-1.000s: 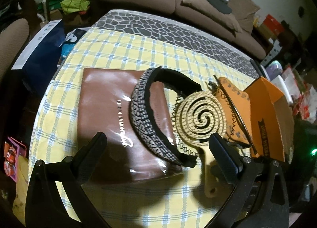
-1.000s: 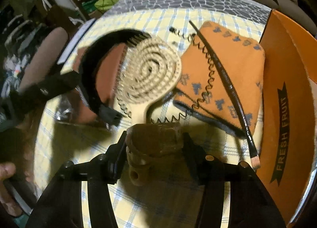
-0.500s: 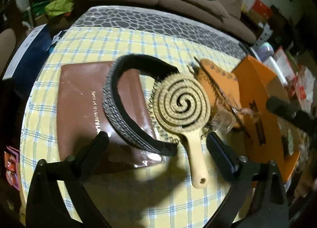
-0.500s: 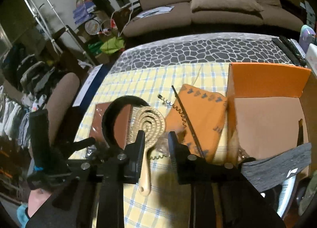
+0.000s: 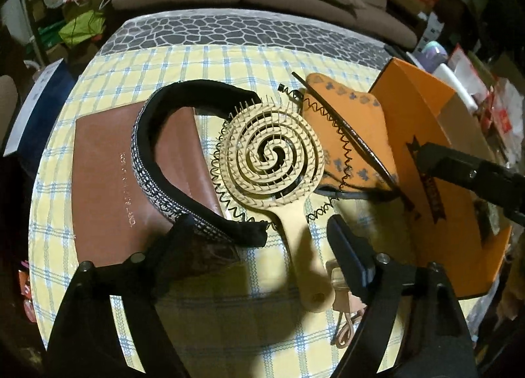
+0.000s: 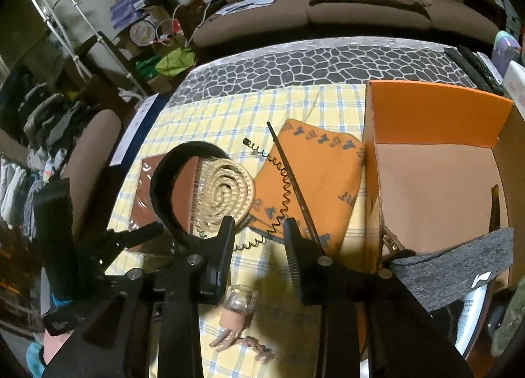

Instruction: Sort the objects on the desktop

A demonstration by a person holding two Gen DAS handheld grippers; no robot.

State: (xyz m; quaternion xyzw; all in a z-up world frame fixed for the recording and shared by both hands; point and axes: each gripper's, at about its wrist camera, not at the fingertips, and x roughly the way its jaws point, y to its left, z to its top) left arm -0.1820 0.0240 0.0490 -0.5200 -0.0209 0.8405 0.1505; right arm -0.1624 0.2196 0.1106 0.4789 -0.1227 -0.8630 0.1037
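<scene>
Yellow check cloth (image 5: 203,62) covered the counter, a sofa (image 6: 361,0) behind. Left tool (image 5: 259,230) hung released over the brush (image 5: 275,161) handle, headband (image 5: 154,161) touching the brush on a brown pouch (image 5: 101,181). Right tool (image 6: 259,240) was released too, empty above a small bottle (image 6: 239,302), beside the orange box (image 6: 436,187).

You are holding your left gripper (image 5: 259,230) wide open above the hairbrush (image 5: 279,161) handle; your right gripper (image 6: 259,230), seemingly empty, is hovering parted, nearer the brush's handle end.
</scene>
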